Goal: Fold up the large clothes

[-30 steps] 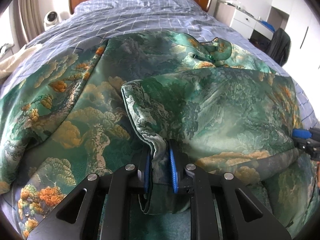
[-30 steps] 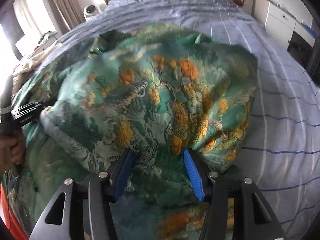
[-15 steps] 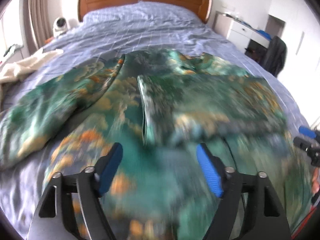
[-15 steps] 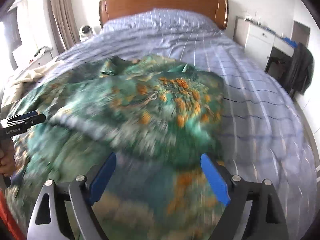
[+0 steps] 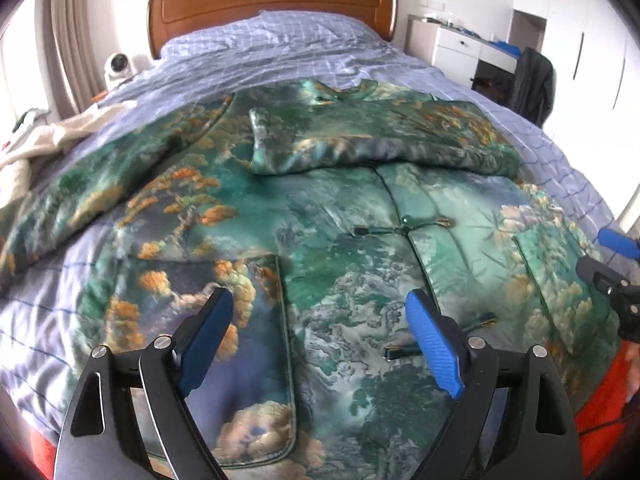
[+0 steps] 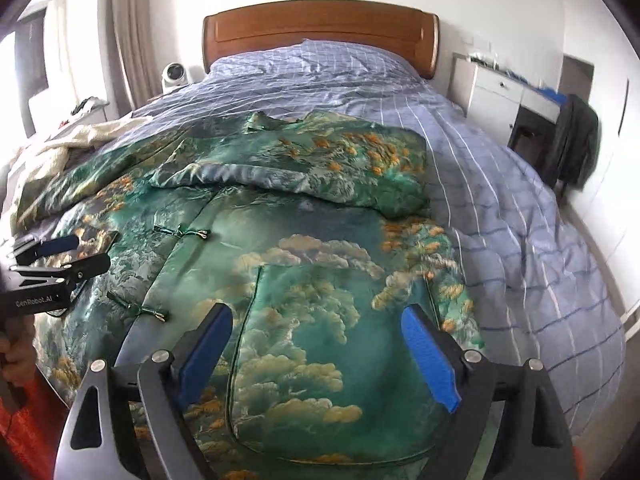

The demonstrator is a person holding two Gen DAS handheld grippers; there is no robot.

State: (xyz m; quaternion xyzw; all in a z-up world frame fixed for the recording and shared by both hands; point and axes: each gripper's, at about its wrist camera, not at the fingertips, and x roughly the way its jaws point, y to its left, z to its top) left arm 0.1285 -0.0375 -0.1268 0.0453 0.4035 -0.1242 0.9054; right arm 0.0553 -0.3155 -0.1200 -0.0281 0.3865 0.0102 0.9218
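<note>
The green jacket (image 5: 332, 240) lies mid-frame on the bed (image 5: 280, 48), one sleeve (image 5: 372, 140) folded across (frog buttons visible). Left gripper (image 5: 320, 332) and right gripper (image 6: 316, 340) both gape, empty, at bottom.

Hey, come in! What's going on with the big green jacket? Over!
Left gripper open, holding nothing. Right gripper open too. Jacket flat on bed, one sleeve folded across chest, other sleeve spread out.

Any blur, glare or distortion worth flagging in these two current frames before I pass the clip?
Left wrist view: mostly sharp, slight smear on the jacket at far left; strong fisheye bending of the bed; left gripper crisp. Right wrist view: window at left blown out white; the dark garment on the chair and drawer unit look motion-smeared; right gripper in focus.
</note>
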